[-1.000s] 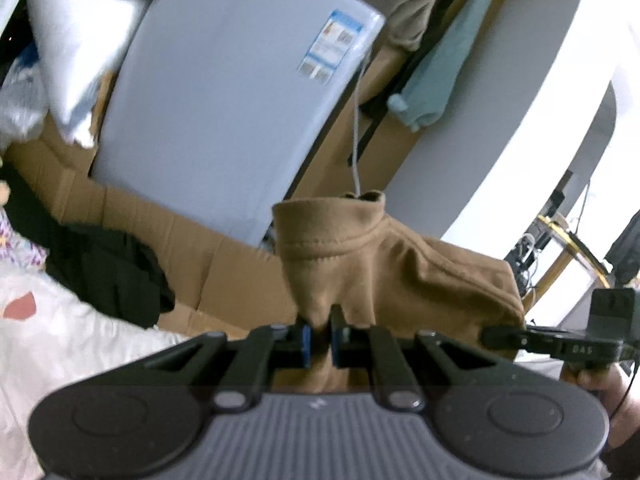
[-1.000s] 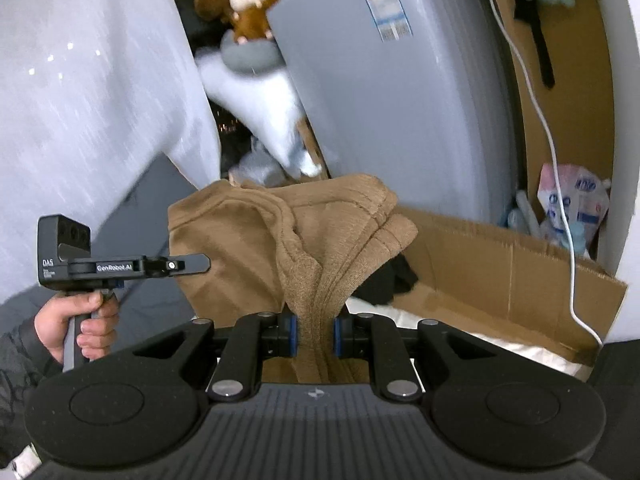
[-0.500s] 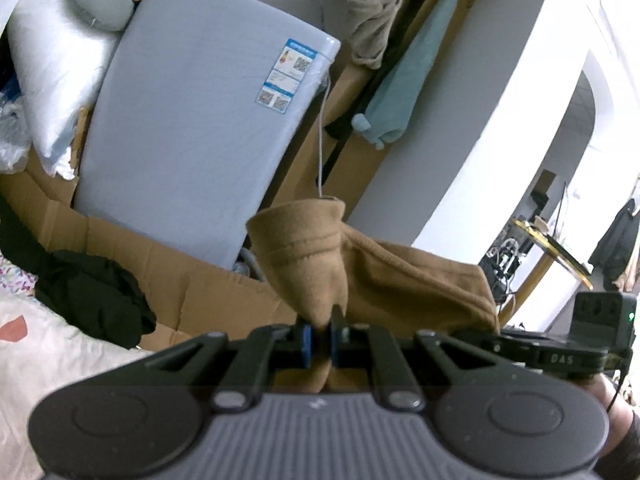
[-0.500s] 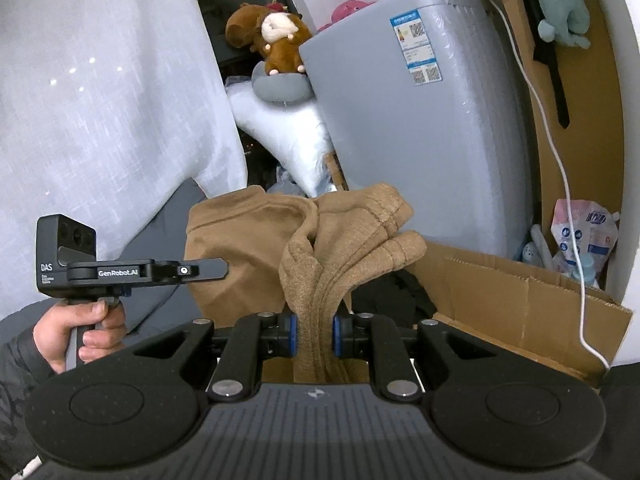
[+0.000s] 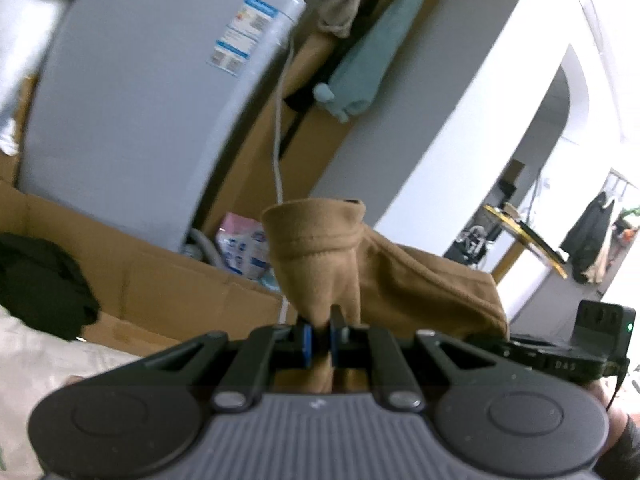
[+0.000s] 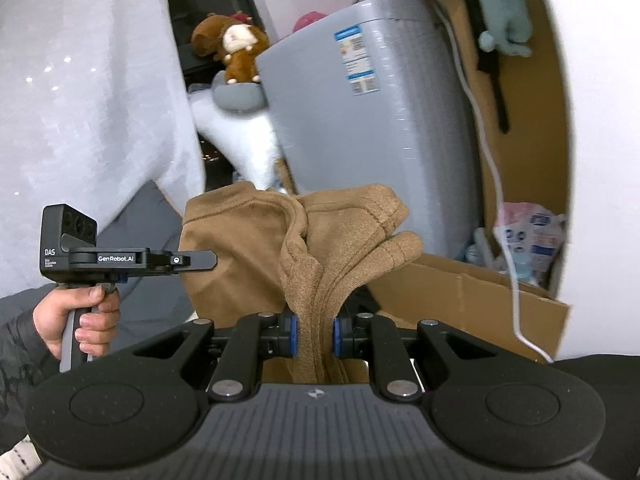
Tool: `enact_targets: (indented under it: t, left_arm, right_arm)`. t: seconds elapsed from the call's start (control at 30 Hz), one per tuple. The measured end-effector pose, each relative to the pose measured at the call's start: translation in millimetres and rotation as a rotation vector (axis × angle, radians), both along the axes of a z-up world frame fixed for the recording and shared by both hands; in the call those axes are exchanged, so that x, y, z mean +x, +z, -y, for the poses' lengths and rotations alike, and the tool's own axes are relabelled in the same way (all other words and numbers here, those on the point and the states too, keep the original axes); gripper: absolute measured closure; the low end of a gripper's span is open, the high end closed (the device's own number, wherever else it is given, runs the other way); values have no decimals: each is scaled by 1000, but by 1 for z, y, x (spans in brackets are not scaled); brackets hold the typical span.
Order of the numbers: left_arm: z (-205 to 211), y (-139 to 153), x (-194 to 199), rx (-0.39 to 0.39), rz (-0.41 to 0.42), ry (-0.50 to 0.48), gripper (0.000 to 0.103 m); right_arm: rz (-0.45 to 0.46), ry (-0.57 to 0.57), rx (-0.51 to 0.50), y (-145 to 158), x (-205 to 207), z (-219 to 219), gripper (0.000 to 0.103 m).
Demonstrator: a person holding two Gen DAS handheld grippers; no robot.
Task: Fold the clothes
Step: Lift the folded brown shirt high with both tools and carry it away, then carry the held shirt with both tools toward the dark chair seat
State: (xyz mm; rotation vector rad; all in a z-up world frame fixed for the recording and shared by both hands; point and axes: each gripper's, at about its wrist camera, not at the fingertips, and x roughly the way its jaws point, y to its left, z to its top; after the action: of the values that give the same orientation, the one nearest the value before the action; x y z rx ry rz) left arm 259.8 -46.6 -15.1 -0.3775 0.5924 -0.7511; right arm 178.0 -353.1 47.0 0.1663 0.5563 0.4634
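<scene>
Tan fleece, a brown garment (image 5: 320, 264), hangs in the air between my 2 tools: the left gripper (image 5: 318, 338) pinches 1 hemmed edge, the right gripper (image 6: 314, 334) clamps a thicker bunch (image 6: 340, 248), so I judge I can spread it flat.

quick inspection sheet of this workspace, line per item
surface: pale bedding at lower left, partly seen
job's things: brown garment held up between both grippers, bunched
clutter: black clothing, cardboard box, plush toy, wipes pack
grippers: left gripper shut on the garment; right gripper shut on it too
cables: white cable hanging beside the grey appliance
surroundings: white curtain, teal garment hanging
</scene>
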Motion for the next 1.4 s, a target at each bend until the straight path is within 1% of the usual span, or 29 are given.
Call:
enact_targets:
  t: [0.1,0.23,0.33,0.4,0.5,0.57,0.7,0.8,0.9,1.1,1.3,1.4]
  left_arm:
    - [24,-10,10,-18,-14,-45,94]
    - [48,-16,19,-33,-24,-96,94]
    - [72,-22,23,-50,-25,-148,94]
    - [87,-26,26,-61,-31,-174,94]
    - [100,-33,22,-80,-53,-182,94]
    - [118,-38,17,-78,-54,-199,94]
    - [145,-42,13,-88,-52,-259,94]
    - [167,-47,10,-111,-64,-296,94]
    - [176,-50,12,-115,-62,-309,94]
    - [195,-54,3,-100,-43,-348,94]
    - [207,-65,1,-92,-57,-367,94]
    - [221,-74,2,-66,-77,-379,94]
  right_arm:
    - [-5,-21,-26,-2,-5,15,86]
    - [-21,-61,-45,-7,-12,38,86]
    - [-24,-89,-43,-10,-18,53,86]
    - [-22,-124,-33,-14,-26,70,86]
    - [-14,-163,-36,-16,-37,91,86]
    - [-13,-192,-51,-17,-44,107,86]
    - [-32,-256,-79,-20,-55,138,86]
    - [-39,-302,-89,-22,-64,157,86]
    - [-38,-333,-94,-23,-71,173,86]
    - [-42,-370,-103,-28,-81,193,86]
    - [-65,-390,-112,-36,-82,206,86]
    - [-83,-395,-119,-43,-79,211,86]
